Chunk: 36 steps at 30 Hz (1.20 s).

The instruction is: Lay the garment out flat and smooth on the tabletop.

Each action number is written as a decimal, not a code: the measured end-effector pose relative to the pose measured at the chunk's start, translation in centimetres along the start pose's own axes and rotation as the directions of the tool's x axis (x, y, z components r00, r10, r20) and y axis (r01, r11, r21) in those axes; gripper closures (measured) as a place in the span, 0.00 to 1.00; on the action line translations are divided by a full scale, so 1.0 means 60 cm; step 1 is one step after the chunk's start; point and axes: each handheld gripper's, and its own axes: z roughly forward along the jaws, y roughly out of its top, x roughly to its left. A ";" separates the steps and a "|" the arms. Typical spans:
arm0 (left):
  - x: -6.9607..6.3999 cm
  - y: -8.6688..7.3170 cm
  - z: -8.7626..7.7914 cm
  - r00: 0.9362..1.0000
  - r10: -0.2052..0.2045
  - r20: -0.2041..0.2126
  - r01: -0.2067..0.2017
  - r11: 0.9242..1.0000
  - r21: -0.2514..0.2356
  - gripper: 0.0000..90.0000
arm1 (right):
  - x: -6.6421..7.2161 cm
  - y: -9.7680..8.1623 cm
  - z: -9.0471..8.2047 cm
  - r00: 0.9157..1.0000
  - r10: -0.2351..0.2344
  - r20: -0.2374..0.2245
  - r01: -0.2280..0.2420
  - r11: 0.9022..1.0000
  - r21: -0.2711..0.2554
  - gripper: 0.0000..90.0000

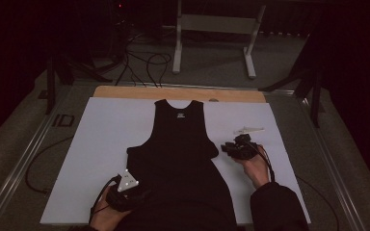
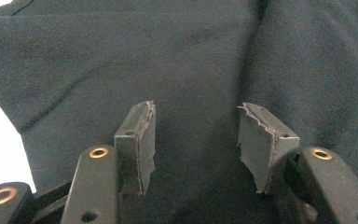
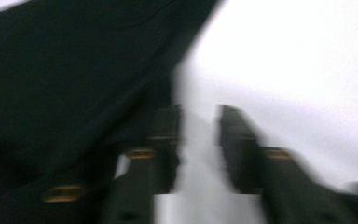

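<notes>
High view: black tank top [image 1: 180, 144] is lying flat on the white sheet [image 1: 101, 144] in the middle of the frame, neck hole pointing to the top, hem running off the bottom edge. Left gripper [image 1: 127, 190] is sitting at lower left, over the garment's lower left edge, grey three-cornered plate [image 1: 127, 180] facing up. Right gripper [image 1: 236, 148] is sitting right of centre, just beside the tank top's right side, over bare white sheet; hand [image 1: 256, 166] is coming in from below it. Small pale object [image 1: 248, 129] is lying on the sheet just above the right gripper, too small to identify.

Left gripper view: left gripper [image 2: 196, 140] jaws are standing partly apart, pads [image 2: 137, 144] worn at the edges, nothing pinched between them. Black fabric [image 2: 168, 56] is lying underneath across most of the frame; white sheet is showing at far left.

Right gripper view: picture is smearing with motion. Right gripper [image 3: 198, 140] jaws are standing with a narrowish gap, white sheet showing through it, no cloth between. Tank top is taking the upper left, sheet the upper right
</notes>
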 end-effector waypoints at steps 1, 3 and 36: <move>0.000 0.000 0.000 1.000 0.000 -0.001 0.000 1.000 -0.001 0.52 | 0.001 -0.004 0.005 0.999 0.010 -0.035 -0.011 1.000 -0.010 0.60; 0.000 0.000 0.000 1.000 -0.001 -0.001 0.001 1.000 -0.002 0.52 | 0.008 -0.007 0.015 0.997 0.020 -0.079 -0.021 1.000 -0.015 0.53; -0.004 -0.001 0.000 1.000 0.005 -0.017 -0.005 1.000 0.003 0.53 | -0.030 -0.008 -0.038 0.984 0.011 0.178 -0.015 1.000 0.025 0.72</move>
